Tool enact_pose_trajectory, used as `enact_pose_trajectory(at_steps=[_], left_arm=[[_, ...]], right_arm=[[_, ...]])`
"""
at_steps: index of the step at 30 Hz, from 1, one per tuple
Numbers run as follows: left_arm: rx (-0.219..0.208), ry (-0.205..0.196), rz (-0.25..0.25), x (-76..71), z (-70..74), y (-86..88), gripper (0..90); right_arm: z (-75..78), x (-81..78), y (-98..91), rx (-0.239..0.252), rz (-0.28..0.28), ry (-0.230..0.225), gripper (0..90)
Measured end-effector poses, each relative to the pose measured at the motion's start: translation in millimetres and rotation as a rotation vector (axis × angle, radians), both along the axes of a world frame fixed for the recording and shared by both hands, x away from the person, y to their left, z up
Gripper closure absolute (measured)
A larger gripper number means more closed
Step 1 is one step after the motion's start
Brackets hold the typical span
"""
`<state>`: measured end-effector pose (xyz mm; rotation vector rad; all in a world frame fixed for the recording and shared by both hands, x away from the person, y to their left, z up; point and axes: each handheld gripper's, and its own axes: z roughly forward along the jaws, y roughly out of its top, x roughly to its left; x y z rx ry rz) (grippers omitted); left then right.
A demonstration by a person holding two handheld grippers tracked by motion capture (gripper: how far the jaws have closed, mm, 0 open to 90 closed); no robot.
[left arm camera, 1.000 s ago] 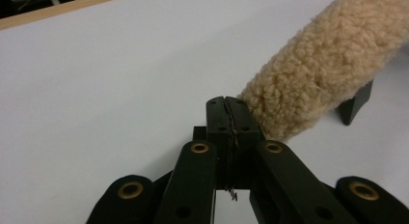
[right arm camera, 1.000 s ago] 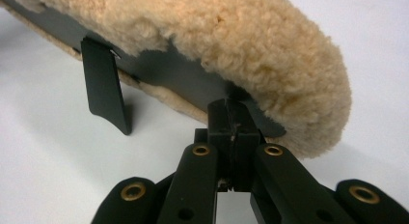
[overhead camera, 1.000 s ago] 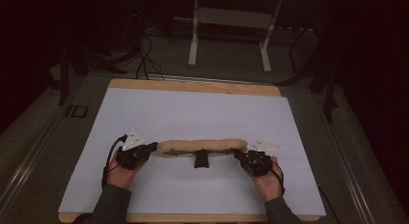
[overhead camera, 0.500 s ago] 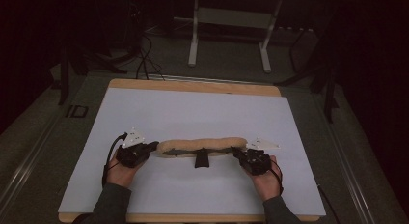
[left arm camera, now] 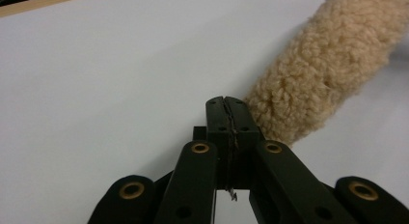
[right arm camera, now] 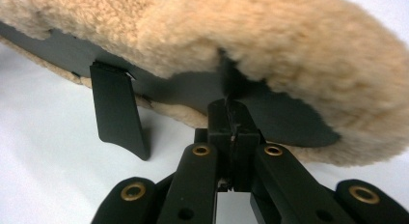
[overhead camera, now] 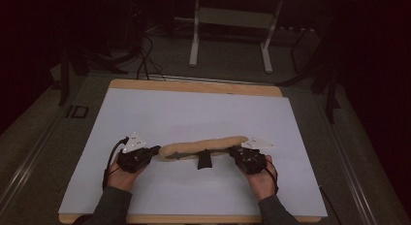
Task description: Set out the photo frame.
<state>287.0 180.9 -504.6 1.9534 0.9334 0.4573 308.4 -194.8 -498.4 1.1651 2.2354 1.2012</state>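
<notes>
- A long tan fleecy cover (overhead camera: 203, 146) lies stretched across the near middle of the white worktop (overhead camera: 194, 108), running left to right between the two grippers.
- Its underside is a dark flat lining (right arm camera: 193, 91), seen in the right gripper view, with the woolly pile curling over it.
- A short black strap (overhead camera: 204, 160) hangs from the cover's near edge about midway along and rests on the worktop.
- The left gripper (overhead camera: 154, 151) sits at the cover's left end; in the left gripper view its jaws are pressed together, with something thin pinched in the seam and the fleece just beside the tips.
- The right gripper (overhead camera: 233, 151) is at the right end, jaws together on the dark lining's edge.
- A hand grips each tool, forearms coming in from the near edge.
- Beyond the worktop, a pale metal stand (overhead camera: 231, 21) rises from the dim floor (overhead camera: 232, 65).
</notes>
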Motion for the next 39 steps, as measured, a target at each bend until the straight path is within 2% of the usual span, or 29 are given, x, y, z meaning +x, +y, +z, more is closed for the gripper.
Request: enact_pose_trajectory(at_steps=[5,23,27,39], left_arm=[[0.014,-0.006,-0.012,-5.1,0.7,-2.9,90.0],[0.021,-0.030,-0.056,-13.5,1.7,-13.6,90.0],[0.031,-0.036,-0.081,-19.8,2.2,-18.8,90.0],[0.041,-0.051,-0.115,-27.5,2.4,-27.0,90.0]], right_arm=[[1.1,1.0,2.6,-0.007,0.004,0.003,89.9],[5.4,6.6,13.1,-0.033,0.016,0.007,90.0],[6.6,7.7,14.2,-0.029,0.017,0.012,90.0],[11.4,6.3,24.0,-0.044,0.046,0.012,90.0]])
